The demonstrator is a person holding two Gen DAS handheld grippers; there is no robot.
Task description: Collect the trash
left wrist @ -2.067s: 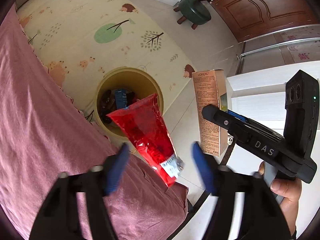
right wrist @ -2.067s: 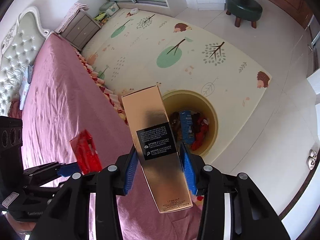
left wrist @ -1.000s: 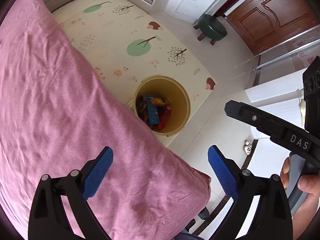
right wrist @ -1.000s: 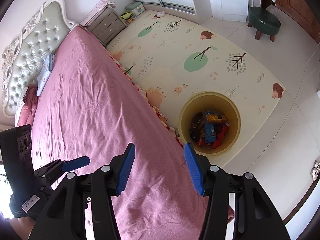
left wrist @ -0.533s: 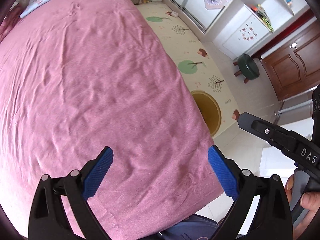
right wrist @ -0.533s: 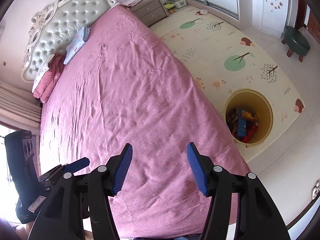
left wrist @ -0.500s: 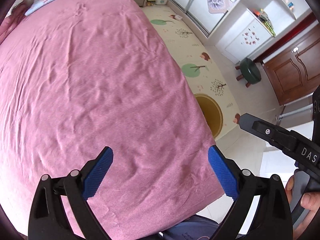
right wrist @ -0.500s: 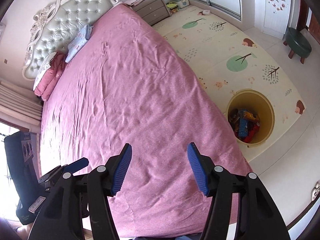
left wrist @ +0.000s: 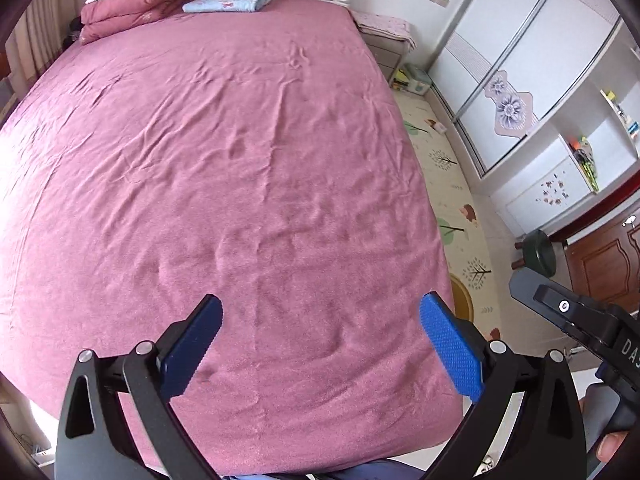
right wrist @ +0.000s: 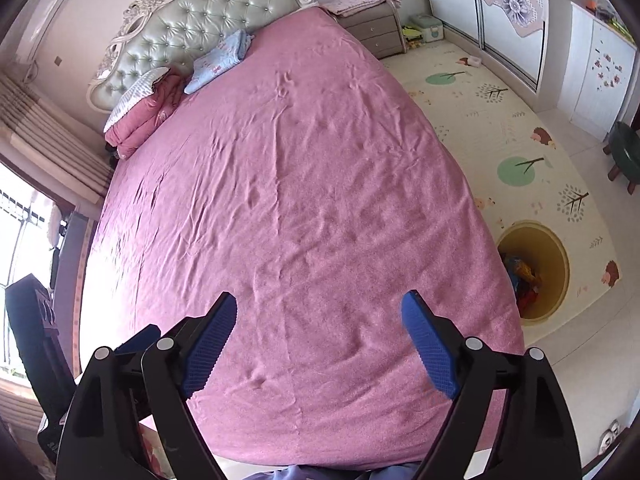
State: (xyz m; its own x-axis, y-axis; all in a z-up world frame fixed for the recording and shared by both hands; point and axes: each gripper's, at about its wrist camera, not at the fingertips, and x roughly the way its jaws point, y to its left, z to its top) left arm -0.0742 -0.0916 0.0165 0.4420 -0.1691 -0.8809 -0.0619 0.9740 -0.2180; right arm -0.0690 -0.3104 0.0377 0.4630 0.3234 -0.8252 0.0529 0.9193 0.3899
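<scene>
My left gripper (left wrist: 320, 344) is open and empty, held above the foot of a bed with a pink sheet (left wrist: 224, 168). My right gripper (right wrist: 320, 340) is also open and empty above the same pink sheet (right wrist: 288, 200). A yellow trash bin (right wrist: 556, 264) stands on the floor mat to the right of the bed, with colourful wrappers (right wrist: 520, 276) inside. In the left wrist view only a sliver of the bin (left wrist: 462, 298) shows past the bed edge. I see no loose trash on the sheet.
A folded blue cloth (right wrist: 220, 60) and a folded pink quilt (right wrist: 144, 116) lie by the tufted headboard (right wrist: 192, 16). A nightstand (right wrist: 372, 28) stands at the far right of the bed. A patterned floor mat (right wrist: 500, 120) and a green stool (right wrist: 624, 152) lie to the right.
The red packet and the gold box were dropped into the bin. Both grippers have since opened wider, pulled back and tilted up over the bed, so the headboard now shows.
</scene>
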